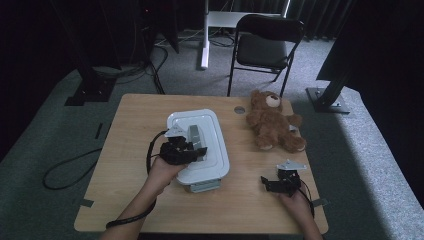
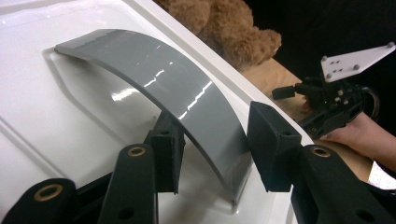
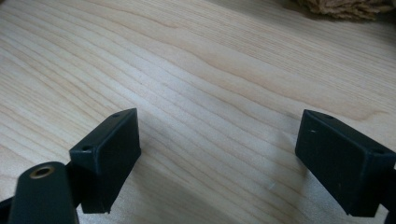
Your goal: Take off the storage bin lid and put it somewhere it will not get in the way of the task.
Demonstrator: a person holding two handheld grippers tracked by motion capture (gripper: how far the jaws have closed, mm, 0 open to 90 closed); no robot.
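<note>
Closely set around the glossy grey arched plastic handle (image 2: 187, 102), the left gripper's (image 2: 212, 149) two black fingers (image 2: 275, 144) stand one on each side of the strip: the left one sits against its underside, while the right one stands just beside its edge with a thin gap, so they are not yet clenched on it. That single handle arches over a recess in the one white rounded-rectangular plastic lid (image 1: 210, 145), which lies on the middle of the light wooden counter (image 1: 125, 170) with a grey base peeping out at its near edge. Seen from above, the left gripper (image 1: 192, 150) rests over the lid's near half, held by the person's left hand (image 1: 162, 172), with its black cable trailing off the counter's near edge. Over at the near right corner, the right gripper (image 3: 217, 140) has its two fingers (image 3: 109, 149) spread wide over bare wood, grasping nothing; the high view shows it (image 1: 272, 185) held in the right hand (image 1: 297, 200). One brown plush teddy bear (image 1: 272, 125) lies on the counter's far right side, well apart from the lid. One black folding chair (image 1: 265, 45) stands on the grey carpet beyond the counter.
</note>
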